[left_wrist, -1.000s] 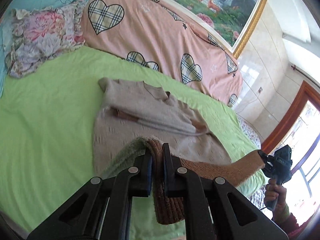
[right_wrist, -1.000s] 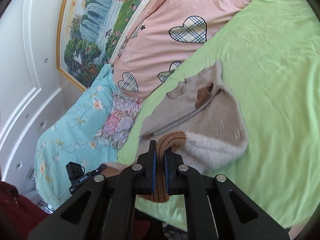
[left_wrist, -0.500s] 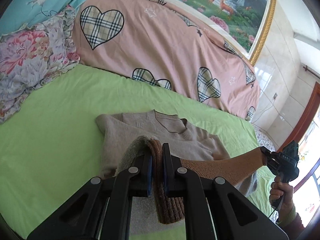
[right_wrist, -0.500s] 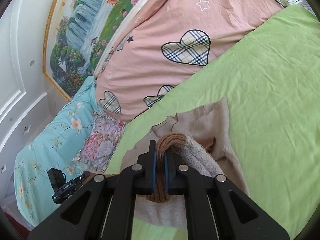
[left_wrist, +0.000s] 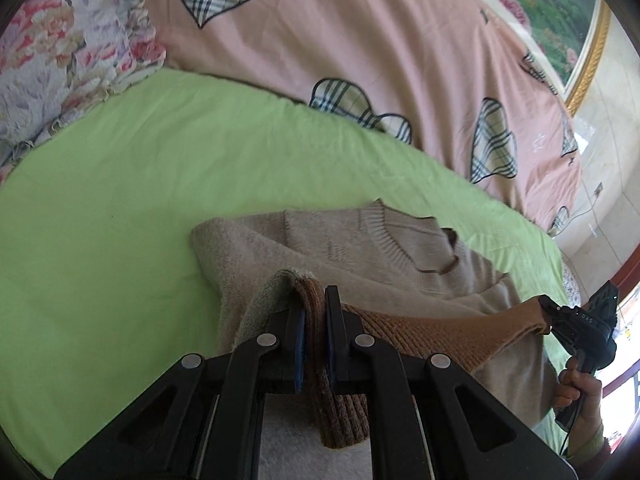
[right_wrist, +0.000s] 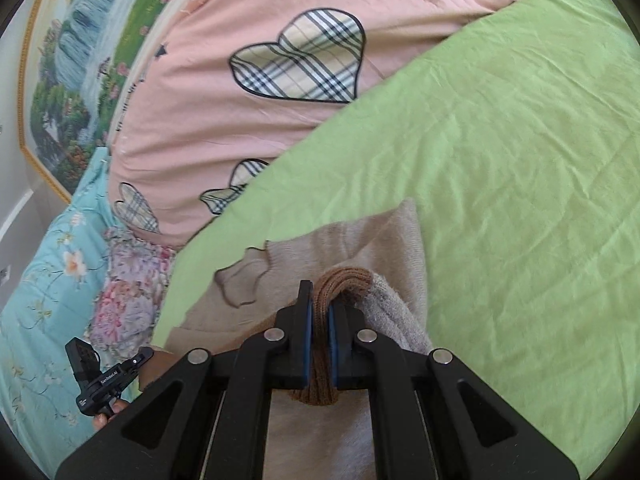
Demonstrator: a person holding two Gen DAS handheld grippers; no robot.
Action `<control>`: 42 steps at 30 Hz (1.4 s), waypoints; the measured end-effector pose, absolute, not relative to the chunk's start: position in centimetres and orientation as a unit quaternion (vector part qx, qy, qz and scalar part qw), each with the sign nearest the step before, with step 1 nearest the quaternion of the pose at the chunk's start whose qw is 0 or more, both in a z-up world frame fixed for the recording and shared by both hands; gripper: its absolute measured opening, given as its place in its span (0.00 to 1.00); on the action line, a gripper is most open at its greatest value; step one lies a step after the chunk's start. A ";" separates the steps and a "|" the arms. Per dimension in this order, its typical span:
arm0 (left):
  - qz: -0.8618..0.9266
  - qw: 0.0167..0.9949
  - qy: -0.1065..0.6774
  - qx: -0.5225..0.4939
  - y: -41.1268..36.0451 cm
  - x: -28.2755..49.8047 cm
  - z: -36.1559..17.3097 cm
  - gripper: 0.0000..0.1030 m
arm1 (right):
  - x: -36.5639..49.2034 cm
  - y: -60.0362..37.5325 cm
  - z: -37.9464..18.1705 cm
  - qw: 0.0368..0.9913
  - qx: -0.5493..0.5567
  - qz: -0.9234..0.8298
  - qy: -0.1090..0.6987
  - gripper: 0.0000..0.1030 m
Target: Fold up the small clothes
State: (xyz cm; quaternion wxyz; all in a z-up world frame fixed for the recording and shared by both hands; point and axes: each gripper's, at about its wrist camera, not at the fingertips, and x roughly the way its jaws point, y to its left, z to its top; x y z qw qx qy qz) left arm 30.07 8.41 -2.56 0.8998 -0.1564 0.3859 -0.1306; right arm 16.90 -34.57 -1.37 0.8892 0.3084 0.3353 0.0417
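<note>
1. sheet (left_wrist: 132, 184), green, covers the bed and fills most of both views.
2. quilt (left_wrist: 360, 40), pink with plaid hearts, is heaped along the sheet's far edge; beside it lie a floral pillow (left_wrist: 60, 40) and a teal one (right_wrist: 44, 280).
3. painting (right_wrist: 80, 60) in a gold frame hangs on the wall behind the quilt.
4. sweater (left_wrist: 360, 252), beige knit, lies on the sheet with its collar toward the quilt; its brown ribbed hem (left_wrist: 440, 332) is lifted off the bed and stretched between the two grippers, above the body of the garment.
5. left gripper (left_wrist: 314, 336) is pinching one end of the hem, the brown rib bunched between its blue pads.
6. right gripper (right_wrist: 319, 344) is pinching the other end, with the hem draped over its fingers.
</note>
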 end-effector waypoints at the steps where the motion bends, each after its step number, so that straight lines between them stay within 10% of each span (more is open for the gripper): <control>1: -0.129 0.898 0.391 -0.157 8.4 30.5 -3.1 0.07 | 17.1 -34.6 -1.6 0.889 0.307 0.039 0.338 0.07; 9: -0.130 0.889 0.406 -0.168 8.8 28.9 -4.2 0.23 | 16.8 -34.7 -2.5 0.881 0.306 0.012 0.361 0.17; 13: -0.146 0.885 0.410 -0.164 8.4 24.3 -3.1 0.35 | 13.6 -34.0 -0.4 0.900 0.283 0.004 0.332 0.48; 27: -0.222 0.865 0.447 -0.048 0.1 25.6 -4.0 0.38 | 18.8 -19.4 -4.3 0.833 0.098 0.198 0.507 0.48; 32: -0.118 0.888 0.444 -0.032 4.2 30.6 -3.9 0.39 | 24.1 -23.6 -4.6 0.860 0.115 0.087 0.489 0.42; 36: -0.116 0.876 0.452 -0.120 8.5 31.9 -5.1 0.20 | 25.1 -27.9 -4.5 0.881 0.148 0.003 0.449 0.41; 42: -0.108 0.889 0.424 -0.134 8.3 26.3 -3.6 0.26 | 20.0 -27.6 -2.1 0.890 0.182 0.048 0.416 0.43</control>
